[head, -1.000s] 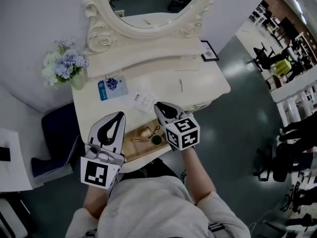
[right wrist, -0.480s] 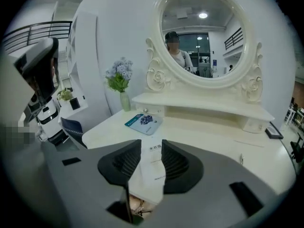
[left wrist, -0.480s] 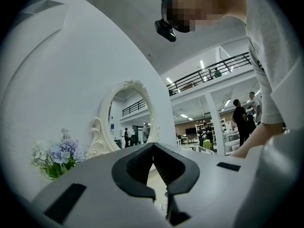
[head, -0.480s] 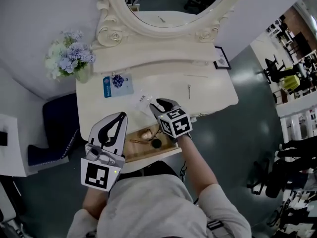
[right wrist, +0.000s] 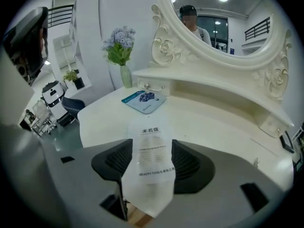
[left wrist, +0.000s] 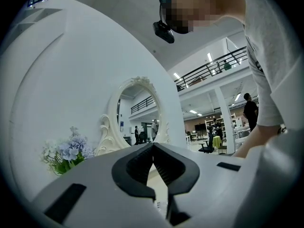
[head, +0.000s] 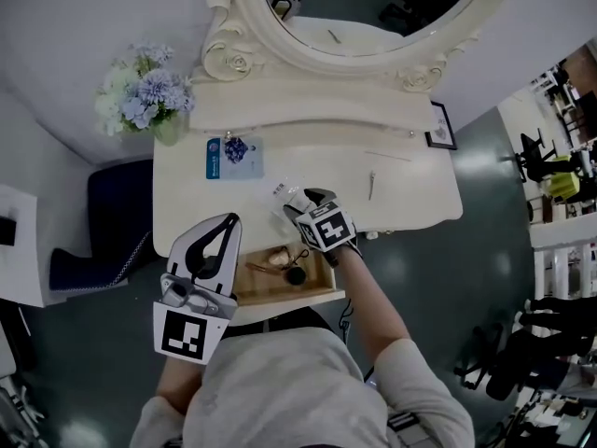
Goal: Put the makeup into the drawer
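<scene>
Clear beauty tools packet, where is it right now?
In the right gripper view the packet lies on the vanity top between the jaws of the right claw, which have just been opening, just behind the open drawer.

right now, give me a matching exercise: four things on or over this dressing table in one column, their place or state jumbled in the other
1. flowers
2. blue packet
3. clear packet
4. left tool

a. jaws together
b. between the open jaws of the right tool
c. back left corner of the tabletop
d. flat on the tabletop beside the flowers

Pairs: 1-c, 2-d, 3-b, 4-a.

The right tool's jaws have just been opening, and the clear packet lies between them.
</scene>
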Demonstrator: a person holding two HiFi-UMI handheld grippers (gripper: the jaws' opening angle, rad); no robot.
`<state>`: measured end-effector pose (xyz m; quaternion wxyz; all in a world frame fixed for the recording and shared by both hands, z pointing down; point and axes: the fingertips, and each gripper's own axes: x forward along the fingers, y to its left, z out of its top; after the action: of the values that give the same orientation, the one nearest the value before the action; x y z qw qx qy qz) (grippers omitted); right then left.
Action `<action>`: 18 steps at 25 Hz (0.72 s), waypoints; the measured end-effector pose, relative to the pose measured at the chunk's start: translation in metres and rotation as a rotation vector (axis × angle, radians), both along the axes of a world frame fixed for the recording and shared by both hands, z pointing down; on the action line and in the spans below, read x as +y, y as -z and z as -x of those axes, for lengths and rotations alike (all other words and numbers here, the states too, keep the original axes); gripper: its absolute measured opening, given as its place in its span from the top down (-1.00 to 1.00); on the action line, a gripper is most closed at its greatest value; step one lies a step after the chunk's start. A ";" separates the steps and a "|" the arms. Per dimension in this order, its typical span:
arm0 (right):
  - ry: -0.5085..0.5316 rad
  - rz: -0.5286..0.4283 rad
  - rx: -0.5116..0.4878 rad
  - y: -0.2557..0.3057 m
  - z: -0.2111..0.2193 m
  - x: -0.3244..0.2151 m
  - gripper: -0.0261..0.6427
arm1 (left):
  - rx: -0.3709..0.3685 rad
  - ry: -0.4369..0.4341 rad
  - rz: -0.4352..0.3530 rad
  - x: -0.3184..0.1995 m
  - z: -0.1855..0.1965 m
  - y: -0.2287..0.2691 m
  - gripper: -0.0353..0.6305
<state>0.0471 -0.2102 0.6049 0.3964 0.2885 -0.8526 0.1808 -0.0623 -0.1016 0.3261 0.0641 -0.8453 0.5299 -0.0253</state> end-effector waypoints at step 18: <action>0.035 0.007 0.027 -0.030 0.001 0.003 0.30 | 0.005 0.070 0.035 -0.007 0.006 -0.009 0.85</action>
<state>0.0462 -0.2076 0.6345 0.4121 0.2747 -0.8513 0.1730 -0.0684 -0.1083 0.3350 0.0469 -0.8273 0.5588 -0.0349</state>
